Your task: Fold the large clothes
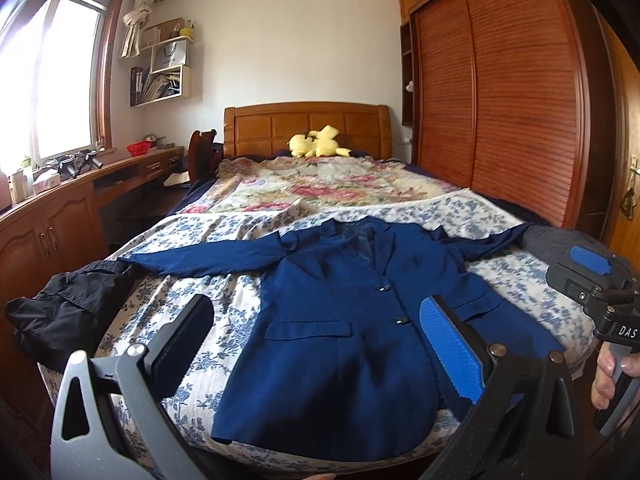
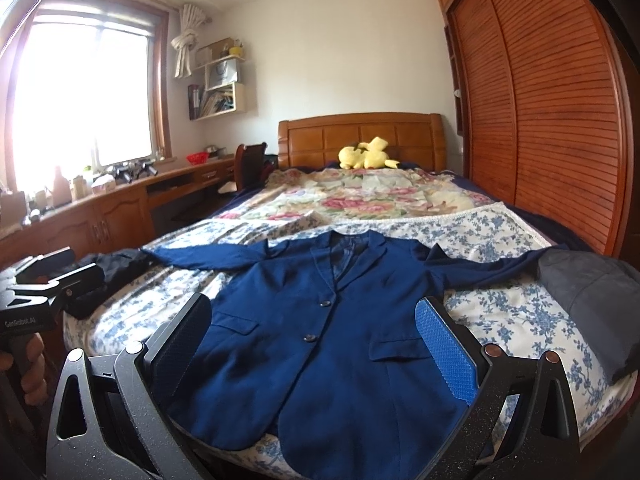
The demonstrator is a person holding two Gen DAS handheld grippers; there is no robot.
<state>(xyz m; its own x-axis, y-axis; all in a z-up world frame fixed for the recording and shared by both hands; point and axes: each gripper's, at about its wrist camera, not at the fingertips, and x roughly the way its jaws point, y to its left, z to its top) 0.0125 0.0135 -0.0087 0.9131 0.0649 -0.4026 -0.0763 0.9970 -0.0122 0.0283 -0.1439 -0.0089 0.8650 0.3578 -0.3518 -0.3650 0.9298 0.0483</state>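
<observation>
A navy blue suit jacket (image 1: 344, 320) (image 2: 320, 320) lies flat and face up on the bed, buttoned, with both sleeves spread out to the sides. My left gripper (image 1: 316, 312) hovers open above its lower hem, nothing between the fingers. My right gripper (image 2: 316, 312) is open too, held over the hem a little further right. The right gripper's body (image 1: 592, 280) shows at the right edge of the left wrist view, held by a hand. At the left edge of the right wrist view sits the left gripper's body (image 2: 44, 288).
A black garment (image 1: 68, 312) lies bunched at the bed's left edge, a grey one (image 2: 592, 304) at the right edge. The bed has a blue-flowered sheet (image 2: 500, 312), a floral quilt (image 1: 320, 188) and a yellow plush toy (image 1: 316, 142). Wooden wardrobe (image 1: 500, 100) right, desk (image 1: 60, 208) left.
</observation>
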